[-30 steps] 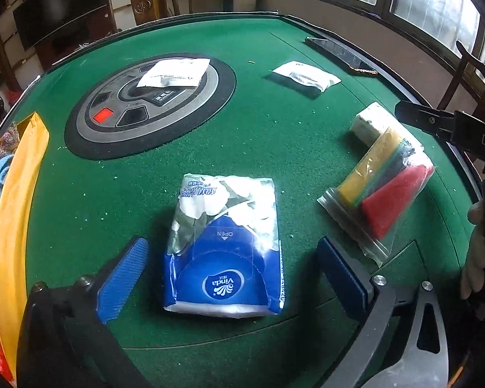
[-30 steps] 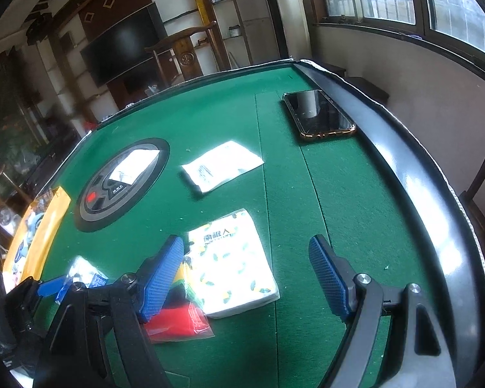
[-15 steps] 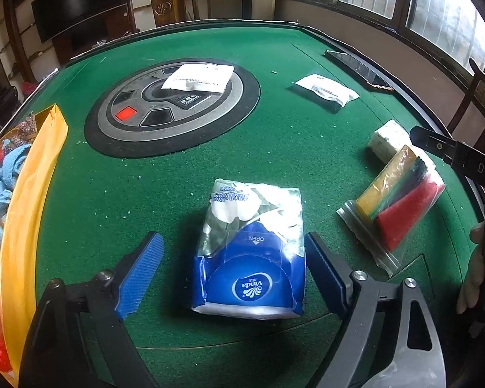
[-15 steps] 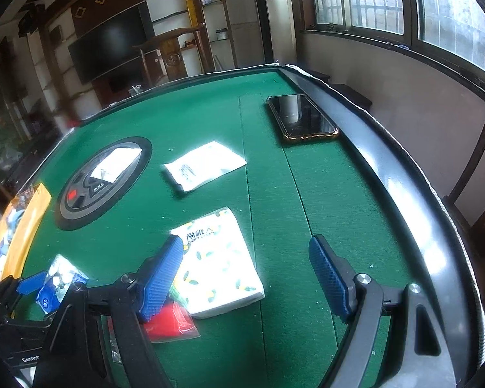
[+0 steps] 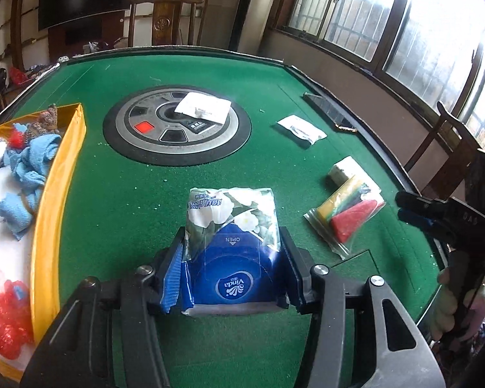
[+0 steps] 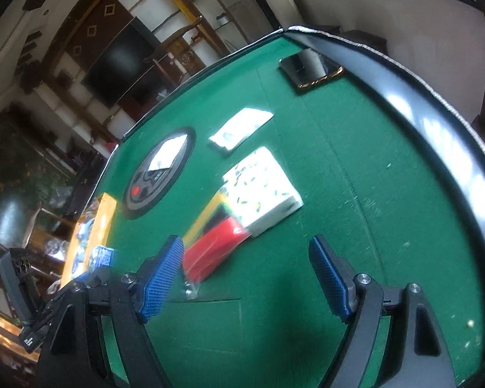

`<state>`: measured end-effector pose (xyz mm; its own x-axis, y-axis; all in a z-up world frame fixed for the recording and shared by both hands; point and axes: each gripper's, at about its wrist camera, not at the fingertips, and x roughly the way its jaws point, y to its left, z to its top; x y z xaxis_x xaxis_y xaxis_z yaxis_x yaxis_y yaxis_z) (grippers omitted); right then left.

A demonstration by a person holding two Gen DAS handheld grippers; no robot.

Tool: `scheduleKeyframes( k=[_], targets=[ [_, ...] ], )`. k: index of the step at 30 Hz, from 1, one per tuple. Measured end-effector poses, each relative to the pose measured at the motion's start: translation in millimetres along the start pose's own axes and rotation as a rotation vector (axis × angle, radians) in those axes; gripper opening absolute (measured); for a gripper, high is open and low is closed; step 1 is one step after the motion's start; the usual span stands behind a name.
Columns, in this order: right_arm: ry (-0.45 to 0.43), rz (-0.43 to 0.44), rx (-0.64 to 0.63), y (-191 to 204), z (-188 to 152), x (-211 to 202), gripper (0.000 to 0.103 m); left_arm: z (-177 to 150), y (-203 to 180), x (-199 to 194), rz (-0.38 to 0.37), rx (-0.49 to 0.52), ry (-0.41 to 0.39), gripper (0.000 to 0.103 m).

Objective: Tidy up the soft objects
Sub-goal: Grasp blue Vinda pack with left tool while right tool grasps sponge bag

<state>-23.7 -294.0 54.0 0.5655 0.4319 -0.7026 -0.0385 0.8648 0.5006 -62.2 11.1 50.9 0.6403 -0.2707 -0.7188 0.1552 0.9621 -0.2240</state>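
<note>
Green felt surface (image 5: 119,194), yellow bin (image 5: 53,200) at left edge. Left gripper (image 5: 232,271): jaws closing on blue tissue pack (image 5: 234,252), pads against both sides. Pack near front edge, long axis running away from camera, "OPEN" flap end farther. Right gripper (image 6: 245,278): jaws wide, empty, above zip bag (image 6: 215,245). Step judged: pickup; next, carry pack left to bin.

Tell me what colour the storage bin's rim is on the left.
Yellow-orange: the storage bin's rim shows best in the left wrist view.
</note>
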Motion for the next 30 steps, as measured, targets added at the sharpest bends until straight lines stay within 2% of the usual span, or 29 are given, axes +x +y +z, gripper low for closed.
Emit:
scheduleKeyframes(
  k=[2, 4, 6, 12, 16, 18, 20, 21, 22, 26, 30],
  targets=[
    [0.044, 0.057, 0.034, 9, -4, 13, 0.076, 0, 5, -12, -0.010, -0.009, -0.018, 0.051],
    [0.058, 0.061, 0.055, 21, -3, 26, 0.076, -1, 11, -25, -0.011, -0.023, -0.037, 0.051],
    [0.046, 0.026, 0.053, 33, 1, 36, 0.076, -4, 19, -37, -0.001, -0.031, -0.049, 0.051],
    [0.052, -0.154, 0.044, 61, 9, 73, 0.075, -12, 60, -66, 0.042, -0.104, -0.088, 0.051],
    [0.050, -0.213, 0.024, 73, 5, 85, 0.075, -18, 99, -87, 0.082, -0.177, -0.118, 0.051],
    [0.057, -0.212, 0.008, 77, 3, 87, 0.073, -22, 119, -99, 0.111, -0.214, -0.135, 0.051],
    [0.053, -0.208, -0.007, 80, 0, 89, 0.052, -28, 141, -109, 0.140, -0.254, -0.150, 0.051],
    [0.059, -0.192, -0.011, 82, -1, 90, 0.030, -31, 152, -113, 0.152, -0.279, -0.157, 0.051],
    [0.067, -0.163, -0.006, 82, -2, 90, 0.024, -34, 162, -117, 0.161, -0.303, -0.162, 0.051],
    [0.022, -0.125, -0.055, 97, -9, 78, 0.013, -45, 198, -127, 0.201, -0.381, -0.170, 0.051],
    [0.002, -0.093, -0.110, 116, -12, 66, 0.009, -52, 220, -127, 0.219, -0.438, -0.168, 0.051]
  ],
)
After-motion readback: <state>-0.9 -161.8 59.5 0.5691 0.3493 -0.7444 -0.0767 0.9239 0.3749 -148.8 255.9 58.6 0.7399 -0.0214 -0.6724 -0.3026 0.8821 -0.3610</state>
